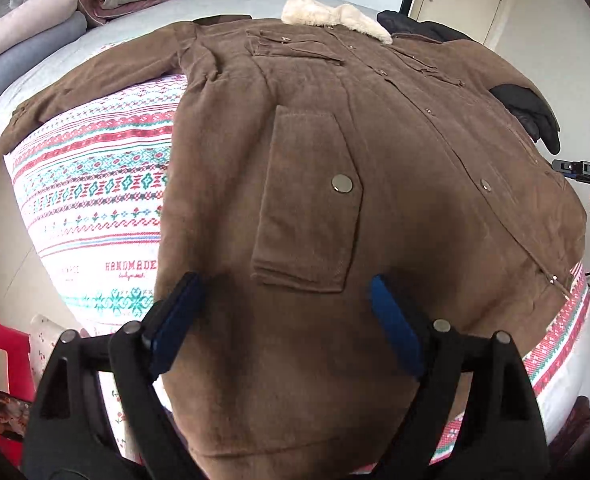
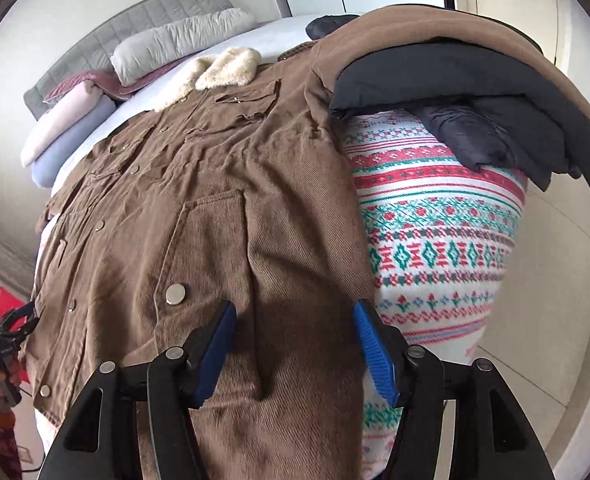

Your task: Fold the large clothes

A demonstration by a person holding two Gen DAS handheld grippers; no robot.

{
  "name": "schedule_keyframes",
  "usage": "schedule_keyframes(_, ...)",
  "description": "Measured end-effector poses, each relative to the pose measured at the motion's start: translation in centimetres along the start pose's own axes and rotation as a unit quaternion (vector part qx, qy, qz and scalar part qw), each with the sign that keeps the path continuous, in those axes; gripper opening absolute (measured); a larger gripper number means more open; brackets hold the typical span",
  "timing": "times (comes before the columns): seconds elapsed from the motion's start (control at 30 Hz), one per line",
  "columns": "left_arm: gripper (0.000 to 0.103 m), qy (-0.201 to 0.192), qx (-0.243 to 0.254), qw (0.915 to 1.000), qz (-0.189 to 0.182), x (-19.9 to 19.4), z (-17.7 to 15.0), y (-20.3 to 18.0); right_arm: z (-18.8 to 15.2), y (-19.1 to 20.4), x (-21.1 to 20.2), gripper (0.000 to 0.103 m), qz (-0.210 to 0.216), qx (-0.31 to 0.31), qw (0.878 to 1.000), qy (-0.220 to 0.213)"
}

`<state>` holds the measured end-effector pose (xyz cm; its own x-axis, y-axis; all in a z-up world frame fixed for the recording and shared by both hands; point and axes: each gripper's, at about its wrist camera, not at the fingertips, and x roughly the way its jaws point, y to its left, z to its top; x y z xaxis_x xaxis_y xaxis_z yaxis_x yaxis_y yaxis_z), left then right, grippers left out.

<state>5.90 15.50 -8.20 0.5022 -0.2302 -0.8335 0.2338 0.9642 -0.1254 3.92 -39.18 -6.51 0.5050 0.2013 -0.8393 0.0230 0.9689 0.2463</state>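
Brown coat (image 1: 395, 152) lies spread front-up across a bed, on top of a patterned blanket (image 1: 95, 184) with red and teal bands. It is a heavy corduroy-like garment with a cream fleece collar (image 1: 335, 16) at the far end and a row of metal snaps running down the closed front. A large flapped pocket (image 1: 307, 200) with one round snap sits on each side of the front, with smaller flapped pockets higher on the chest. One sleeve stretches out flat toward the pillows (image 1: 27, 36); the other sleeve drapes over a dark jacket (image 2: 475, 100) bunched at the bed's opposite edge. The hem hangs toward the near edge of the bed, slightly rumpled, with a long fold running down the panel in the right wrist view.

Left gripper (image 1: 283, 320) hovers above the hem area below the pocket, its jaws wide with nothing between the blue pads. Right gripper (image 2: 295, 344) hangs over the other front panel, jaws also apart and empty, the cloth lying loose beneath them.
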Motion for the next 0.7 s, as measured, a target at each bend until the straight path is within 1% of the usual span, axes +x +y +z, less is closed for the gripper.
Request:
schedule_keyframes(0.03,0.086,0.000,-0.011,0.9999,0.000,-0.6,0.3,0.4,0.4,0.3,-0.7,0.064,0.000,0.003,1.000,0.002)
schedule_keyframes(0.1,0.087,-0.007,-0.039,0.9992,0.004,-1.7,1.4,1.6,1.4,1.4,-2.4,0.064,0.004,0.005,1.000,-0.009)
schedule_keyframes(0.17,0.087,-0.010,-0.066,0.9976,0.015,-2.2,2.7,3.0,2.7,2.7,-3.8,0.068,0.014,0.006,1.000,-0.023)
schedule_keyframes(0.23,0.088,-0.015,-0.088,0.9953,0.038,-2.5,4.1,4.3,4.3,4.4,-4.5,0.073,0.017,0.004,0.999,-0.031)
schedule_keyframes(0.3,0.090,-0.018,-0.119,0.9905,0.067,-2.6,5.7,5.8,5.8,6.5,-4.7,0.075,0.014,-0.013,0.999,-0.030)
schedule_keyframes(0.37,0.090,-0.023,-0.153,0.9842,0.086,-2.6,6.9,7.4,7.2,8.5,-4.4,0.076,0.006,-0.033,0.999,-0.024)
schedule_keyframes(0.47,0.090,-0.048,-0.211,0.9710,0.102,-2.5,8.3,10.3,8.8,11.2,-3.4,0.076,0.011,-0.058,0.998,-0.013)
schedule_keyframes(0.53,0.090,-0.054,-0.252,0.9615,0.097,-1.8,9.4,12.3,9.7,12.7,-2.3,0.076,0.017,-0.066,0.998,0.000)
schedule_keyframes(0.6,0.090,-0.048,-0.291,0.9516,0.087,-0.5,10.5,14.4,10.4,14.0,-1.1,0.076,0.022,-0.069,0.997,0.011)
schedule_keyframes(0.63,0.090,-0.048,-0.305,0.9478,0.080,0.1,11.0,15.4,10.8,14.7,-0.5,0.076,0.024,-0.072,0.997,0.014)
schedule_keyframes(0.7,0.090,-0.056,-0.323,0.9429,0.061,1.5,12.2,17.1,11.4,15.9,0.7,0.076,0.025,-0.080,0.996,0.018)
